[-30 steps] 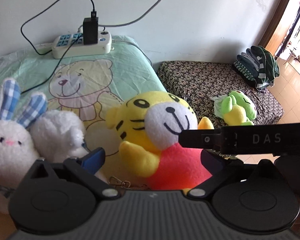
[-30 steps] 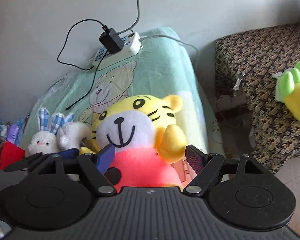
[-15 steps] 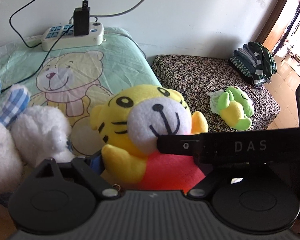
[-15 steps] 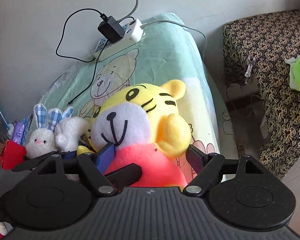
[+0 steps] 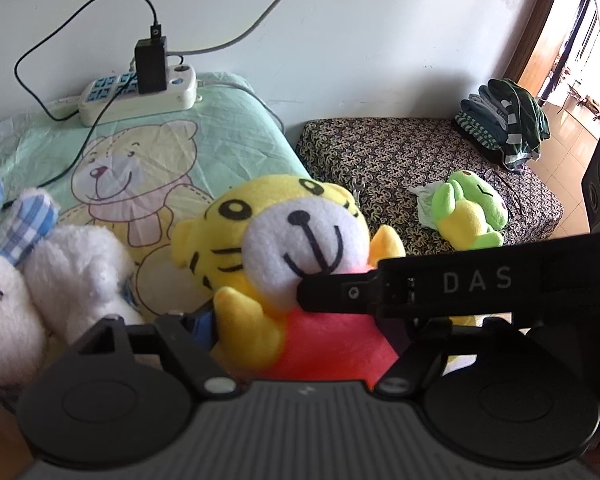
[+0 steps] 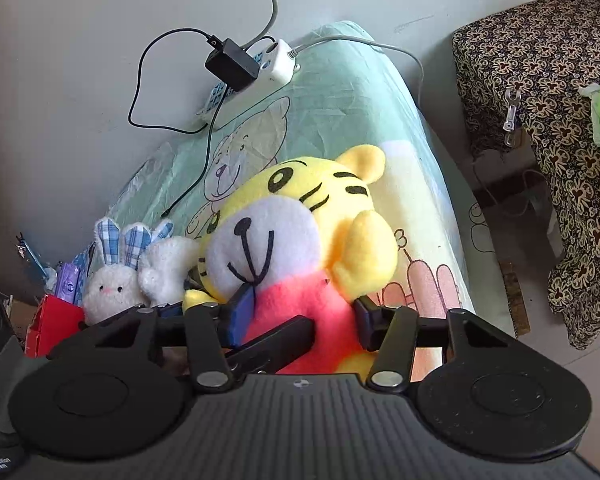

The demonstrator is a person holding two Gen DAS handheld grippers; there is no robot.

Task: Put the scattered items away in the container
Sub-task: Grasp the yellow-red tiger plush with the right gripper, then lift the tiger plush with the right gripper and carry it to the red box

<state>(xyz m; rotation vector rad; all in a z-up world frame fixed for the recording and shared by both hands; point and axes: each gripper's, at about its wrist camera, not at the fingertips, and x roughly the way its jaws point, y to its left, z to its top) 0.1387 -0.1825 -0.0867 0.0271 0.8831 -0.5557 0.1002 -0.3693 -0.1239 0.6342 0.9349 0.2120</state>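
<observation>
Right gripper (image 6: 300, 322): its fingers (image 6: 242, 312) press into both sides of the red body of a yellow plush tiger with a white muzzle and black stripes (image 6: 296, 236), which sits at centre frame in the right wrist view; the blue pad of one finger is dented into the red fabric and the other finger bears on the opposite flank, so this gripper is clamped on the toy. Left gripper (image 5: 300, 336): the same tiger (image 5: 292, 248) fills the lower centre of the left wrist view between its fingers (image 5: 198, 326); one blue-padded finger touches the toy below its yellow arm, but the other is hidden behind a black bar marked "DAS" that crosses the right of the frame, so I cannot tell whether this gripper holds or merely brackets the toy. The tiger stands upright in front of a mint-green bedcover printed with a cartoon bear (image 5: 148, 172). At the left edge, just beside the tiger, sits a white plush rabbit with blue checked ears (image 5: 4, 276) and a second white fluffy toy (image 5: 76, 272) against it. A white power strip with a black adapter plugged in (image 5: 140, 92) lies on the cover in the upper left. A green and yellow plush frog (image 5: 470, 216) lies at right of frame on a dark floral-patterned cover (image 5: 400, 152), well apart from the tiger, with folded dark green striped clothing (image 5: 504, 128) in the upper right. No container can be identified with certainty
</observation>
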